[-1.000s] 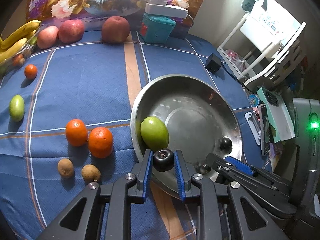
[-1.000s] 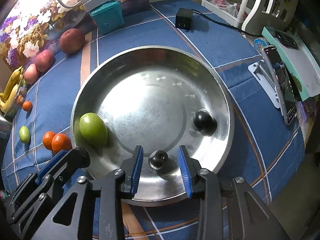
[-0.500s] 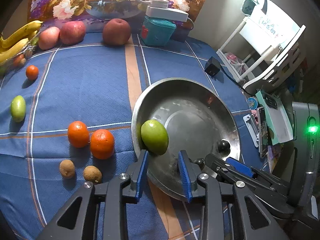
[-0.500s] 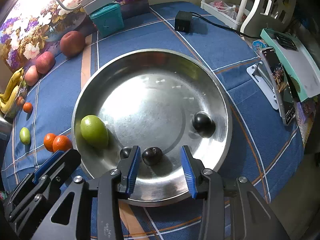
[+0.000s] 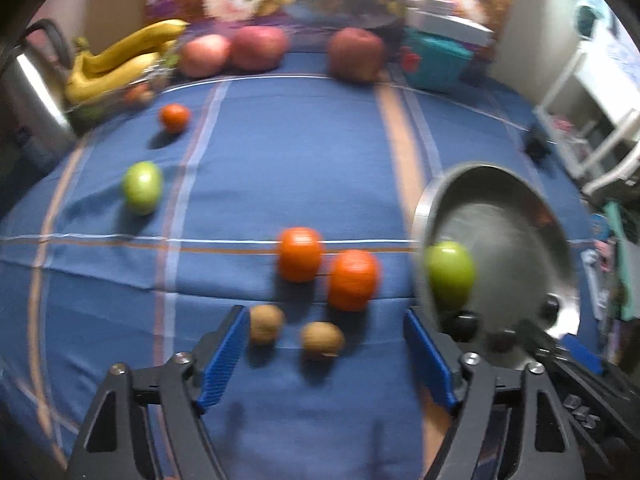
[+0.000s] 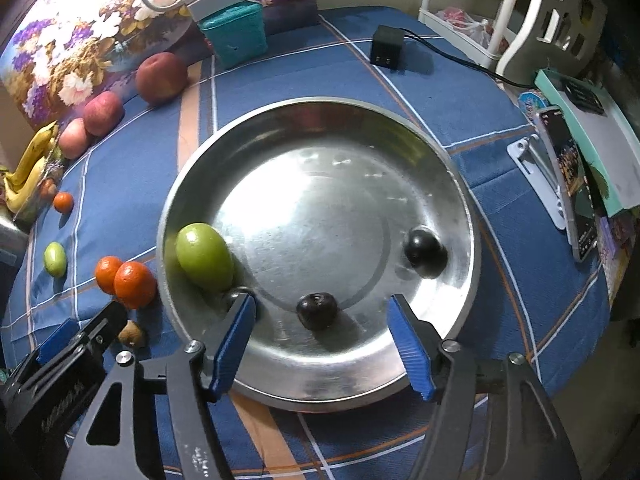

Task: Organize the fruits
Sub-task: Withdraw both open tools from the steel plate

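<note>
Lying between right gripper (image 6: 322,344) fingers | dark fruit (image 6: 317,310) | seemingly untouched

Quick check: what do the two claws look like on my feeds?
Both match: the left claw and right claw have black angular arms with silver screws and flat blue ribbed pads. Faint embossed markings on the bodies are unreadable. No sleeves or cables show.

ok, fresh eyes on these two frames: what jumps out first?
The big steel pan fills the middle of the right wrist view, holding a green fruit at its left wall and three dark plums, one between the open right gripper fingers. In the left wrist view, the open left gripper frames two small brown fruits, with two oranges just beyond on the blue cloth.
</note>
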Action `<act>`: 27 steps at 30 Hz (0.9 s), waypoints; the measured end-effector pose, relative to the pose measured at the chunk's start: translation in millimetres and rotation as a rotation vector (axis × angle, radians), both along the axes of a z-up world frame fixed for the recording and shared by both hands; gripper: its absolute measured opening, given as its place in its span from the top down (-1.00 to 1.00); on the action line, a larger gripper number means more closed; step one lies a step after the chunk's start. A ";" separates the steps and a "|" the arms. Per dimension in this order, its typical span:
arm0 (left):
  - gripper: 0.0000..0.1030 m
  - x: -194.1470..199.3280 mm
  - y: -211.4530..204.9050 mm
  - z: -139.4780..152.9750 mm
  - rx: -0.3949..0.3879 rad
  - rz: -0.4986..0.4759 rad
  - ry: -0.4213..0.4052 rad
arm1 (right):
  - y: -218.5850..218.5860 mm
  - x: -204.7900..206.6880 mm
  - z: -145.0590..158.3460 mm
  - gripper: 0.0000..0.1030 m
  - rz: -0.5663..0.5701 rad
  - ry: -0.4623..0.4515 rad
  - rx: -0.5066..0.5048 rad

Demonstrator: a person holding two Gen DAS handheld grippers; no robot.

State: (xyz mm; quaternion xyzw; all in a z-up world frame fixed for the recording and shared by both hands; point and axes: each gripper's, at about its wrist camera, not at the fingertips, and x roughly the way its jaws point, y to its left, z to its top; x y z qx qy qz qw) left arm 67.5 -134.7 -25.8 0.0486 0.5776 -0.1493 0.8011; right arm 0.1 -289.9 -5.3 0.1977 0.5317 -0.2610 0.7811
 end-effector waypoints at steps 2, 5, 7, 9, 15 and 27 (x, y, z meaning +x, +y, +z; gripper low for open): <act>-0.87 5.3 11.1 -2.0 0.041 0.043 -0.008 | 3.6 2.3 0.2 -0.51 0.016 -0.002 -0.004; -0.97 9.0 24.5 -1.1 0.083 0.082 -0.033 | 9.8 5.3 1.8 -0.56 0.045 -0.008 -0.019; -0.98 11.0 31.4 1.0 0.112 0.098 -0.054 | 14.1 7.1 3.0 -0.56 0.064 -0.014 -0.026; -1.00 12.4 36.5 2.9 0.133 0.111 -0.072 | 18.8 9.8 3.8 -0.56 0.086 -0.020 -0.031; -1.00 17.5 52.6 11.6 0.185 0.156 -0.121 | 33.5 16.1 5.7 -0.73 0.152 -0.051 -0.032; -1.00 23.1 72.9 16.2 0.268 0.223 -0.155 | 58.1 23.8 14.7 -0.84 0.235 -0.202 -0.057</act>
